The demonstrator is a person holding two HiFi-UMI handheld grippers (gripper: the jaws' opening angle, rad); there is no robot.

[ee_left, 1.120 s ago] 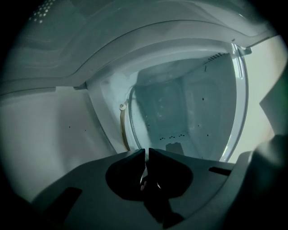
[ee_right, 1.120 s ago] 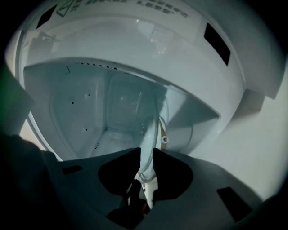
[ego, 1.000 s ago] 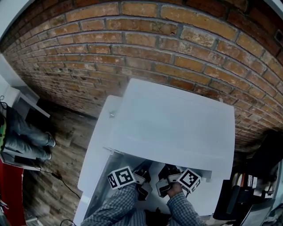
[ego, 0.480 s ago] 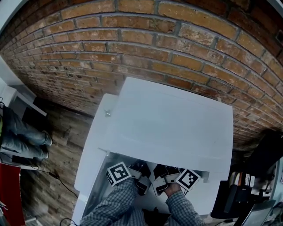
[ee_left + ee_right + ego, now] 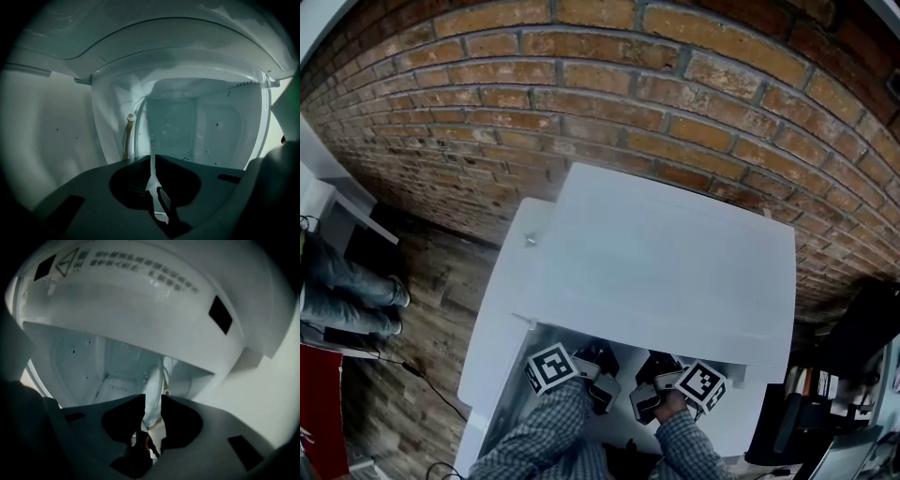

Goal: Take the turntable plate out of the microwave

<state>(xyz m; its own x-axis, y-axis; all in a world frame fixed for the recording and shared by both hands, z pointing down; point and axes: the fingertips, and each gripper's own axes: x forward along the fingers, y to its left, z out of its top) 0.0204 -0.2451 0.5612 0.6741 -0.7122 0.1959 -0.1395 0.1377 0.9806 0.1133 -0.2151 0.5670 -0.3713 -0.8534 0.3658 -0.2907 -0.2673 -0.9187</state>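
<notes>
Brick wall [image 5: 581, 94] behind white microwave [image 5: 666, 262]; left gripper [image 5: 598, 366] and right gripper [image 5: 654, 370] side by side at open front. Left gripper view: clamped tight on glass turntable plate [image 5: 201, 126] rim, plate extending ahead into cavity. Right gripper view: jaws apart, just been opening, plate rim between them.

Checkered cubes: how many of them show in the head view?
2. The left cube sits at the front edge of the microwave, bottom centre; the right cube just right of it. None looks hidden.
</notes>
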